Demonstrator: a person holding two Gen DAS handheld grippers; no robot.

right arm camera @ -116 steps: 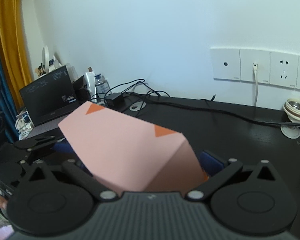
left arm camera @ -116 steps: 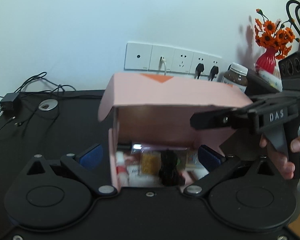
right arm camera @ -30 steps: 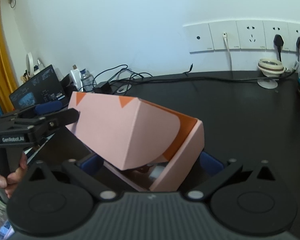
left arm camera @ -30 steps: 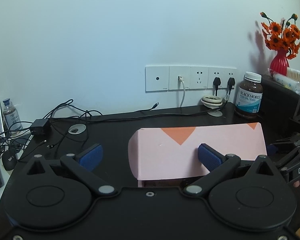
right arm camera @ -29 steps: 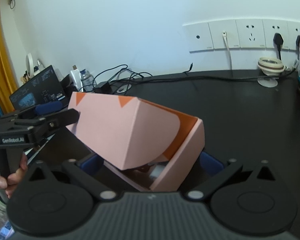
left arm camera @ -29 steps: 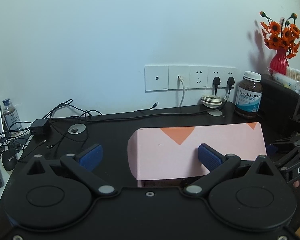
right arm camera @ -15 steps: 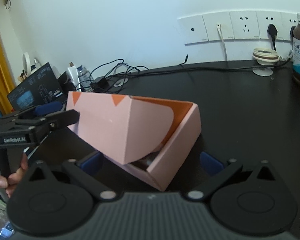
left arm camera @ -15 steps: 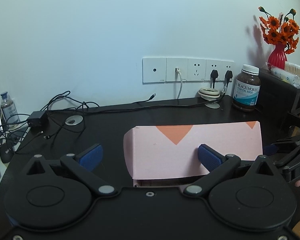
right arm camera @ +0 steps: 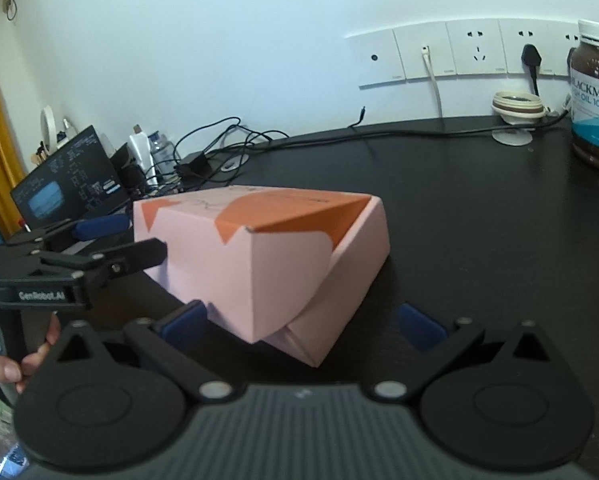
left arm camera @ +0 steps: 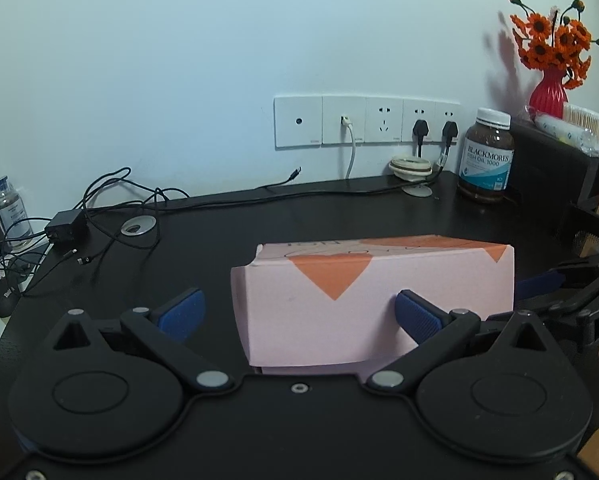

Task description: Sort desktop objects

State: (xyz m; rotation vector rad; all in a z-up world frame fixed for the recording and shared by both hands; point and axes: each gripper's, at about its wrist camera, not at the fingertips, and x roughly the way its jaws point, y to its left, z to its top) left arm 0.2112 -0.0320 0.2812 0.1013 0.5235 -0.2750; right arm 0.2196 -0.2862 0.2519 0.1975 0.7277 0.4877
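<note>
1. Currently the left gripper (left arm camera: 299,312) and right gripper (right arm camera: 301,322) stand wide open, holding nothing.
2. The pink box (left arm camera: 373,300) sits on the black desk (left arm camera: 339,212), lid (right arm camera: 259,248) nearly down.
3. Press the lid flat evenly; avoid sliding the box.

A black desk (left arm camera: 379,216) carries a pink box (left arm camera: 373,304), cables (left arm camera: 111,200) and a supplement bottle (left arm camera: 486,156).

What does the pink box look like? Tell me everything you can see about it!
The pink box looks like thin cardboard, pale pink with orange triangles and an orange patch on top. Its hinged lid is folded down, nearly shut, the front flap overlapping the base, with a small gap at one lower corner. It rests on the black desk, between both tongs, which are open around it; whether they touch it is unclear. Its contents are hidden.
</note>
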